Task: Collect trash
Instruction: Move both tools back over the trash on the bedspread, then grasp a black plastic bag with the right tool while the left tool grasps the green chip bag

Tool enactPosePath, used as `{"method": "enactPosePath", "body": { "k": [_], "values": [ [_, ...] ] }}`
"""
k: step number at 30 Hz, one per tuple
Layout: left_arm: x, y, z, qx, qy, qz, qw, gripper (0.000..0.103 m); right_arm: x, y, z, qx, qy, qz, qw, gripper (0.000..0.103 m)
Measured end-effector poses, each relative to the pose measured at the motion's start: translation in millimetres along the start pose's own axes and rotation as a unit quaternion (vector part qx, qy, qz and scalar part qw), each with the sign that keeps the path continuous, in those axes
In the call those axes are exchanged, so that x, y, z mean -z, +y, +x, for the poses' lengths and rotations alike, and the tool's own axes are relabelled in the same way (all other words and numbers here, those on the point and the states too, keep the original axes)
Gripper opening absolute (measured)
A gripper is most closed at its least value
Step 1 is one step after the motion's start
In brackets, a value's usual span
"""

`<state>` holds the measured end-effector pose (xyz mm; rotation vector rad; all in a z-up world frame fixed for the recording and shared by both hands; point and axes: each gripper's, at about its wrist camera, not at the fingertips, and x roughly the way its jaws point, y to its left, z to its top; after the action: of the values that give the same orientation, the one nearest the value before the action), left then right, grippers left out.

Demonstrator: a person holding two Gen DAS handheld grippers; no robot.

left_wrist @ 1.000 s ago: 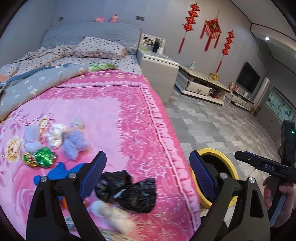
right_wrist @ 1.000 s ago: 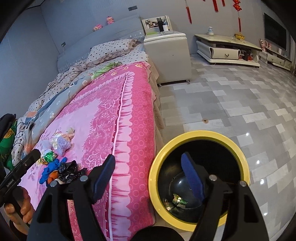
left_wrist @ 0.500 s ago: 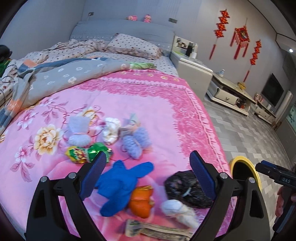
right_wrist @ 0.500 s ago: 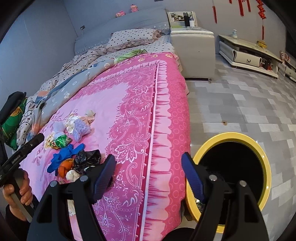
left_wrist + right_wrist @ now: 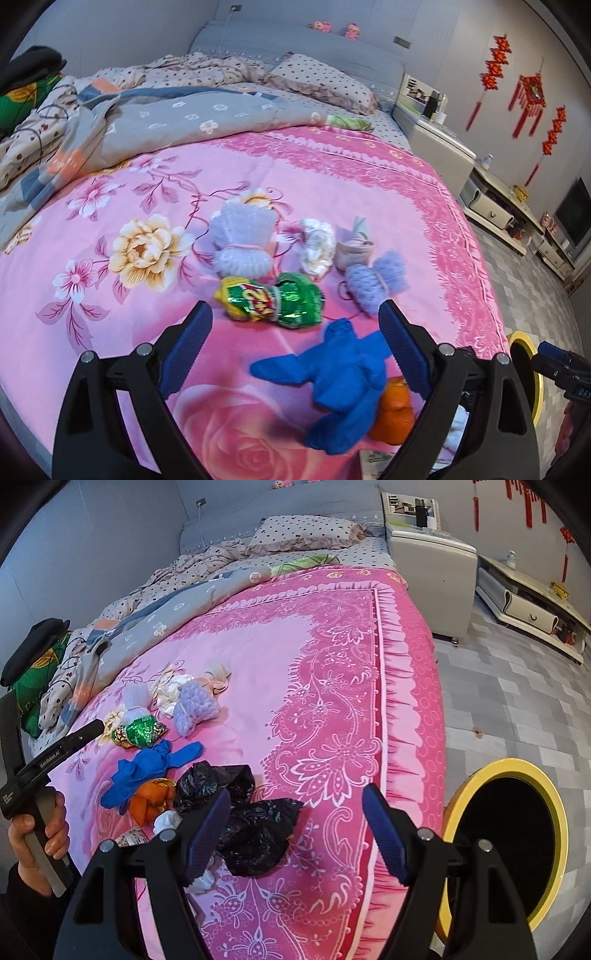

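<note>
Yellow-rimmed bin (image 5: pixel 506 845) sits at lower right of the right view, its inside too dark to tell contents. Left gripper (image 5: pixel 295 345) and right gripper (image 5: pixel 295 830) are spread wide, empty, above glove (image 5: pixel 340 376), wrapper (image 5: pixel 273 299) and black bags (image 5: pixel 243 819) on the pink bedspread (image 5: pixel 295 664).

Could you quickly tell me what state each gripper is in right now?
Left gripper: open, holding nothing.
Right gripper: open, holding nothing.

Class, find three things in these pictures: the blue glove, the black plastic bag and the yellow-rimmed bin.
blue glove (image 5: pixel 343 373): left wrist view, on its bunched palm.
black plastic bag (image 5: pixel 258 830): right wrist view, on its crumpled middle.
yellow-rimmed bin (image 5: pixel 554 797): right wrist view, on the rim's right side.
</note>
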<state>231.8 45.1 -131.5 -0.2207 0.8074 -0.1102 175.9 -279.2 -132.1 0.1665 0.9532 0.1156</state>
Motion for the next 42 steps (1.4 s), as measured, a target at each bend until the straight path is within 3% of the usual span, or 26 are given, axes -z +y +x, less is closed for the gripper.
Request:
{"method": "enactPosePath", "body": {
  "k": [12,24,30,34,39,42],
  "values": [
    [4.5,27.7,33.8,-0.014,0.017,-0.027,0.9994,0.087,-10.4,45.4,50.2,-0.007,0.037,-0.047,0.998,0.071],
    [4.0,28.8,61.6,-0.009,0.033,-0.035,0.9988,0.087,-7.2,64.1,81.5,0.003,0.056,-0.071,0.996,0.073],
    [3.2,20.1,74.0,-0.005,0.043,-0.028,0.9987,0.074,-4.5,69.0,89.5,0.009,0.055,-0.082,0.995,0.077],
    [4.7,13.2,83.8,0.004,0.054,-0.022,0.9983,0.059,-3.5,72.9,94.3,0.012,0.055,-0.091,0.994,0.077],
    [6.8,10.8,90.2,0.013,0.055,-0.023,0.9981,0.057,-3.2,73.6,99.5,0.003,0.062,-0.088,0.994,0.076],
    [5.8,11.2,91.6,0.02,0.054,-0.027,0.998,0.056,-1.9,75.8,103.4,-0.009,0.072,-0.087,0.993,0.069]
  ]
}}
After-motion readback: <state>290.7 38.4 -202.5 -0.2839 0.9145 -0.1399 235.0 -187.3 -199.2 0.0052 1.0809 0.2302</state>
